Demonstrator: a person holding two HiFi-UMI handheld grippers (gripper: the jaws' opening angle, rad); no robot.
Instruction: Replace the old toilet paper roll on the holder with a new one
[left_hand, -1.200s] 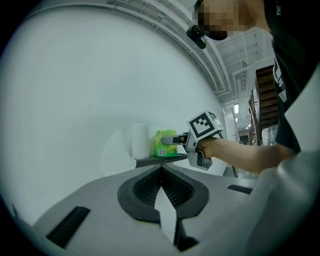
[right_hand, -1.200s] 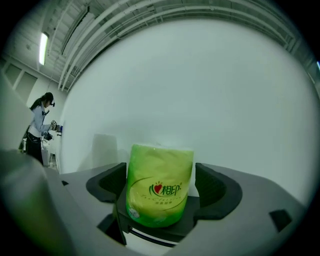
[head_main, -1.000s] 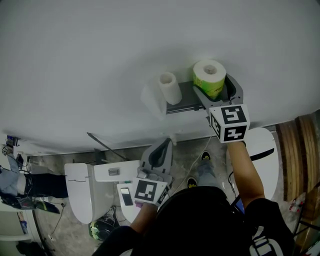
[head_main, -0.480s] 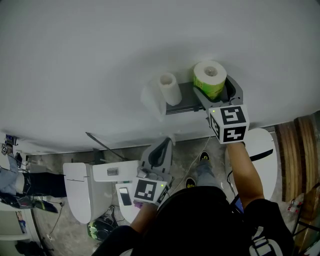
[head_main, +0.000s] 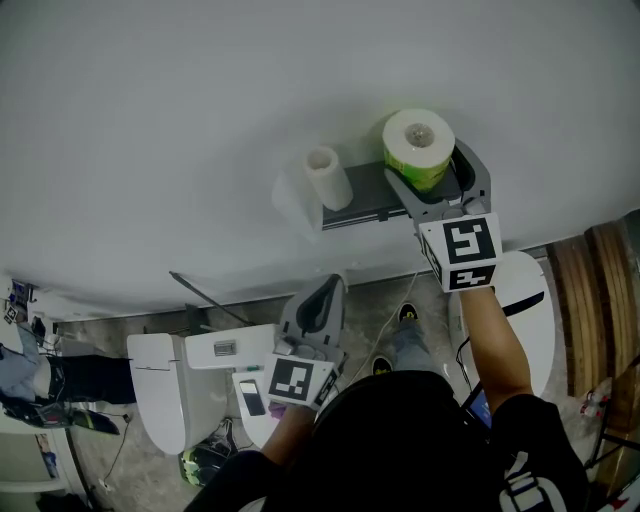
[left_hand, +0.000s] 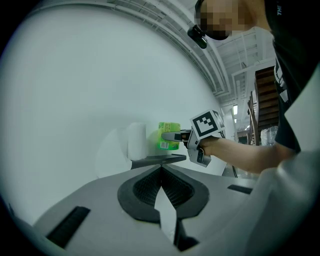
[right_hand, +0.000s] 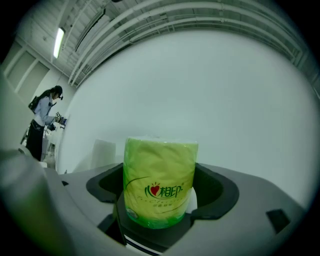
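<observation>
In the head view your right forearm reaches up the right side of the frame, wrist straight, with the right claw (head_main: 436, 185) at the wall. Its jaws are spread wide and closed around the new toilet paper roll (head_main: 418, 140), which stands upright in its green wrapper by the right end of the holder shelf (head_main: 365, 205). The old roll (head_main: 328, 178), white and thinner, stands at the shelf's left end, apart from the new one. Your left arm is tucked low at bottom centre, with the left claw (head_main: 318, 303) pointing up the frame toward the wall, well below the shelf.

In the left gripper view the left claw (left_hand: 161, 172) has its jaws pressed together with nothing between them. Beyond them, mid-frame, the old roll (left_hand: 136, 141) stands on the shelf (left_hand: 157, 160), and the new roll (left_hand: 169, 136) is just to its right.

In the right gripper view the new roll (right_hand: 159, 182) fills the centre, gripped between the jaws. A person (right_hand: 42, 120) stands at far left.
</observation>
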